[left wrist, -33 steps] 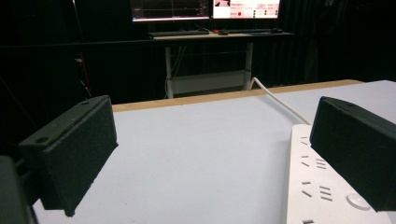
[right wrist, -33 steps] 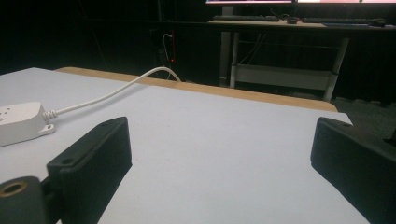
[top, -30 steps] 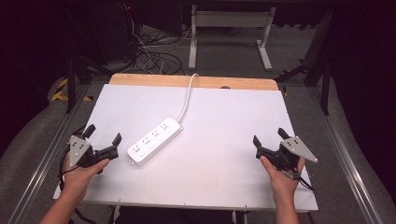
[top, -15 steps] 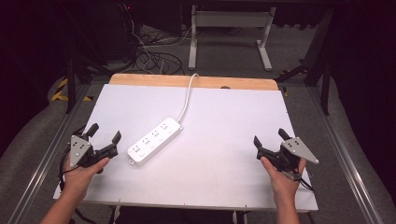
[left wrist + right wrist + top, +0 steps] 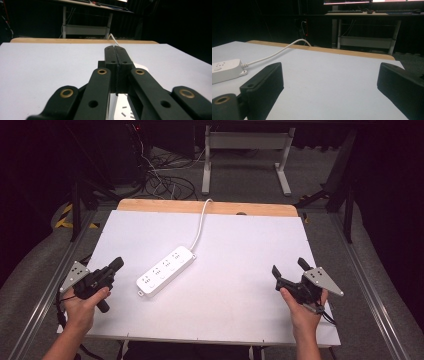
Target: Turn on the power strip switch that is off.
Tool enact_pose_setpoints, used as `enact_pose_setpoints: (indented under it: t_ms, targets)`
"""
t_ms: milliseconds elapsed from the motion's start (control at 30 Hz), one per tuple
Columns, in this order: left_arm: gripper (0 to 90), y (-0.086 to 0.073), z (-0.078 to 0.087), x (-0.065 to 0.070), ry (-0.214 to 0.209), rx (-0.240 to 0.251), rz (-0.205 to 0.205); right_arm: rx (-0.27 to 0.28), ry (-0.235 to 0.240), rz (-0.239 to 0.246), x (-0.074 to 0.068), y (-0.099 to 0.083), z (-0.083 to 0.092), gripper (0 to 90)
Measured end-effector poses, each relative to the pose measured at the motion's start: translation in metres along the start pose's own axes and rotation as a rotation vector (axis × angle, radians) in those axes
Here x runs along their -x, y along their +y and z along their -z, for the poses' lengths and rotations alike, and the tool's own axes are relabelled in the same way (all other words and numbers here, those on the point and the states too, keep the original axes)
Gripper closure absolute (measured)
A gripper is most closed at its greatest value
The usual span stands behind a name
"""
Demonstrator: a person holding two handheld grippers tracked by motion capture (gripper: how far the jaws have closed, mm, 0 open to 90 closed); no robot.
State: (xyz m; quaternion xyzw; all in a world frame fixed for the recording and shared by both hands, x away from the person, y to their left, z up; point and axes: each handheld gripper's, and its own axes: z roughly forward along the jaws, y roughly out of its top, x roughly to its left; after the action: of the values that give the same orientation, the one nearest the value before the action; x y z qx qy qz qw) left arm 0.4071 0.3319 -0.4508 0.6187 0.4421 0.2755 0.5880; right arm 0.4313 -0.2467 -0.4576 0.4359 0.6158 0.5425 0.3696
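High view shows both tools held low at the near edge of the white worktop [image 5: 240, 320] — the left tool [image 5: 116, 265] with jaws pressed together on nothing, the right tool [image 5: 289, 268] spread wide and empty. Farther in, left of centre, the white power strip [image 5: 166, 270] lies flat, its cord [image 5: 200, 222] running to the far edge. No grasp has begun, I judge — next, the left tool must open and reach for the strip's near end.

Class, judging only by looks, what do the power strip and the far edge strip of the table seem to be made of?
Power strip: probably moulded plastic, white and smooth, with rounded corners and a faint sheen. Far edge strip of the table: seemingly wood or wood veneer, light tan and matte; no grain is clearly visible.
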Motion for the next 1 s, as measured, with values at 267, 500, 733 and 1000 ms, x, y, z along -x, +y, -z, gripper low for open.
enact_pose_setpoints:
  t_ms: [267, 500, 733, 1000]
  targets:
    - [90.0, 0.024, -0.029, 0.019, 0.026, -0.096, -0.13, 0.005, 0.012, -0.013, 0.0, 0.0, 0.0, 7.8]
    - [90.0, 0.044, -0.069, 0.033, 0.001, -0.209, -0.146, 0.021, 0.012, -0.06, 0.002, 0.0, 0.002, 7.9]
    - [90.0, 0.068, -0.11, 0.065, -0.031, -0.385, -0.273, 0.019, 0.01, -0.065, 0.005, 0.0, 0.004, 7.9]
    - [90.0, 0.062, -0.168, 0.095, -0.058, -0.659, -0.383, 0.023, 0.01, -0.067, 0.006, 0.0, 0.004, 8.1]
